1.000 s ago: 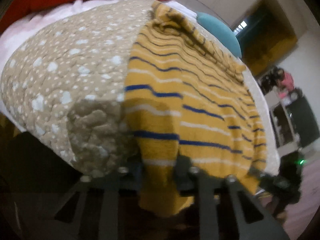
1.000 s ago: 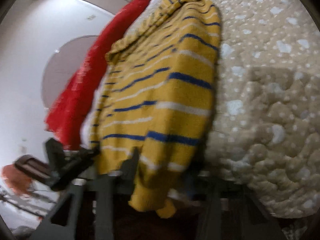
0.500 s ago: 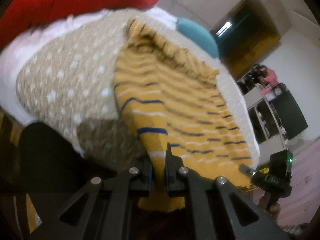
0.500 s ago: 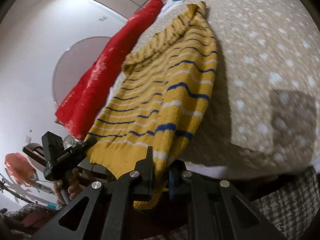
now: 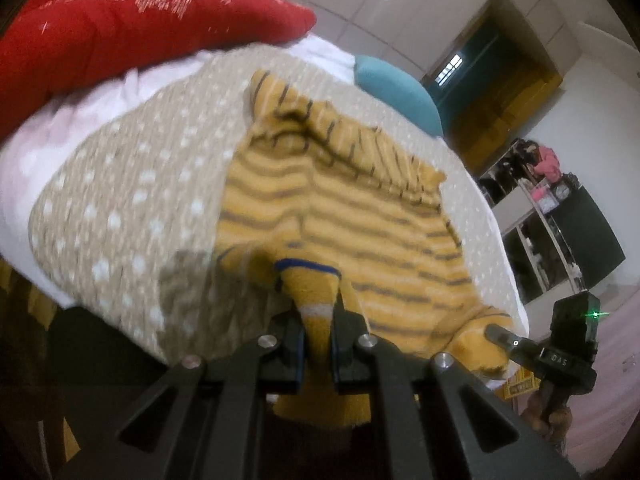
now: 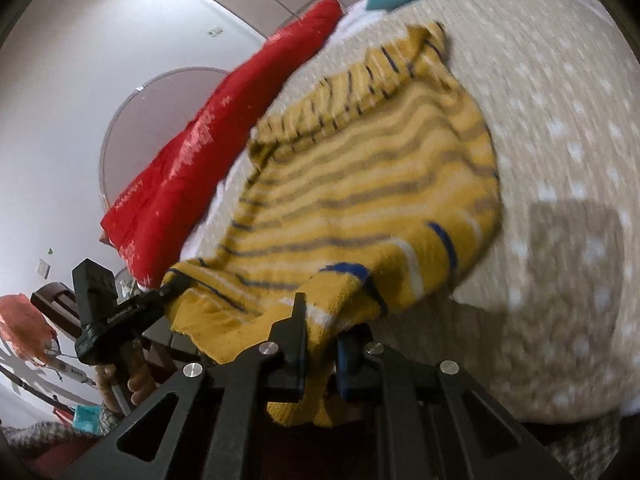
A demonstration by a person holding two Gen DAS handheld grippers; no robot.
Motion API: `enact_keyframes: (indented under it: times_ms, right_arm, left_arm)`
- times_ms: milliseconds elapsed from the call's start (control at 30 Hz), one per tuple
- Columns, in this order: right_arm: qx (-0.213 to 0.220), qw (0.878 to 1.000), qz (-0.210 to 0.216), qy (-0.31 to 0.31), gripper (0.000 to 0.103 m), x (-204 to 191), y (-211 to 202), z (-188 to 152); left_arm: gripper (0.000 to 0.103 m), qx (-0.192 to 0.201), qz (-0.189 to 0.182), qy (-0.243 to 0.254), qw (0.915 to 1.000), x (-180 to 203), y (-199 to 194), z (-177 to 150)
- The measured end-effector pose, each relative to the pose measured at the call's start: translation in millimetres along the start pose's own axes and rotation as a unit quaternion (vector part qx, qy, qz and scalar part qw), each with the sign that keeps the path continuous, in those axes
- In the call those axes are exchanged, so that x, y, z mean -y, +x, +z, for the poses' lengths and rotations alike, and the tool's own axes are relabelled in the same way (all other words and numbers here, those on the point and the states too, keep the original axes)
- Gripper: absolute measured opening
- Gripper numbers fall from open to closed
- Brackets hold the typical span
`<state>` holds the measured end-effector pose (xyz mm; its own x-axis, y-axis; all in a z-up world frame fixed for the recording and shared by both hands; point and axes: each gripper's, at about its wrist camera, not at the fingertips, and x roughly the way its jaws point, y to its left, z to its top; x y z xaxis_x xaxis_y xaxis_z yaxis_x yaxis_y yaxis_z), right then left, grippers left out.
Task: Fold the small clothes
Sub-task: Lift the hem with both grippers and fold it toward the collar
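Note:
A small yellow knit sweater (image 5: 360,224) with blue and white stripes lies on a beige dotted quilt (image 5: 132,204); it also shows in the right wrist view (image 6: 360,184). My left gripper (image 5: 319,320) is shut on the sweater's bottom hem at one corner. My right gripper (image 6: 320,320) is shut on the hem at the other corner. Both lift the hem a little above the quilt's near edge. Each gripper shows in the other's view, the right one (image 5: 496,334) and the left one (image 6: 172,286), pinching the cloth.
A red pillow (image 5: 132,28) and a teal cushion (image 5: 400,92) lie at the far end of the bed. The quilt (image 6: 560,160) spreads wide to the right. Shelves and dark furniture (image 5: 560,232) stand beyond the bed.
Both grippers closed on the sweater's hem and raised it. The hem now bunches between the fingers, and the lower part of the sweater has come off the quilt's edge.

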<state>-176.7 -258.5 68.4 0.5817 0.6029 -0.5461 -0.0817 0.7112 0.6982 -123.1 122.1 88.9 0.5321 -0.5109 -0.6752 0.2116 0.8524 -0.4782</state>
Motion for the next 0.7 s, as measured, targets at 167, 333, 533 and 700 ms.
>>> enact_keyframes:
  times_ms: [167, 333, 533, 700]
  right_arm:
    - [0.034, 0.999, 0.005, -0.021, 0.013, -13.5, -5.1, 37.7]
    - [0.063, 0.998, 0.003, -0.025, 0.013, -22.0, 0.0, 73.6]
    - [0.085, 0.995, -0.007, -0.042, 0.013, -33.3, 1.6, 110.2]
    - [0.090, 0.995, -0.015, -0.035, 0.013, -31.6, 11.1, 139.2]
  left_arm:
    - [0.009, 0.025, 0.005, 0.008, 0.9996, 8.3, 3.0, 32.2]
    - [0.009, 0.050, 0.003, -0.002, 0.9988, 10.3, 9.8, 65.2]
    - [0.009, 0.068, 0.007, 0.009, 0.9977, 18.4, 21.2, 98.2]
    - [0.009, 0.066, 0.004, -0.002, 0.9978, 19.4, 40.5, 130.0]
